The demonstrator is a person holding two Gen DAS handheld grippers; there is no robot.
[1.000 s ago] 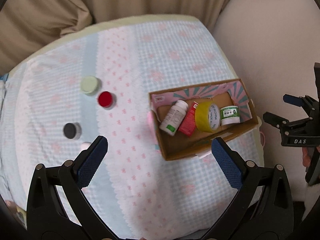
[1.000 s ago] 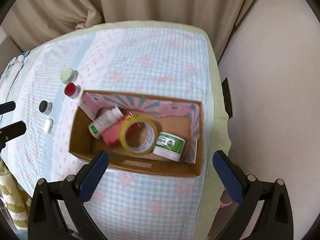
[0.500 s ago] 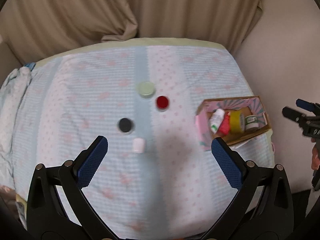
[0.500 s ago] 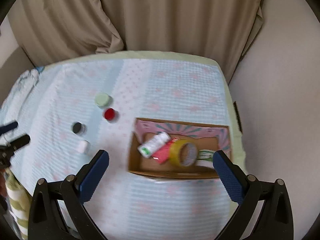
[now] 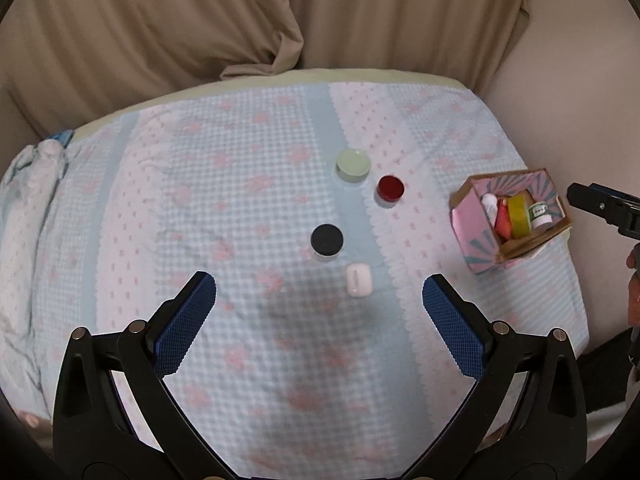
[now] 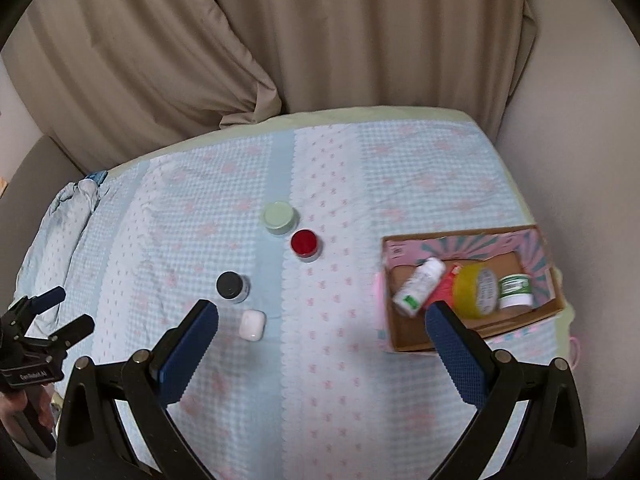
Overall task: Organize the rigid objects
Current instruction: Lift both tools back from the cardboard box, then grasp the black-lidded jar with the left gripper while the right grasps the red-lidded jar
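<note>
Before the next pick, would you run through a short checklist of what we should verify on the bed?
1. Left gripper open and empty: ok.
2. Right gripper open and empty: ok.
3. Loose items apart, free to grasp: white case, black jar, red jar, green jar: ok.
4. Cardboard box upright with open top: ok.
5. Room left in the box beside the tape roll and bottle: cannot tell.
6. Jar lids tightly closed: cannot tell.

Red item (image 6: 440, 286) largely hidden in box (image 6: 472, 236)
</note>
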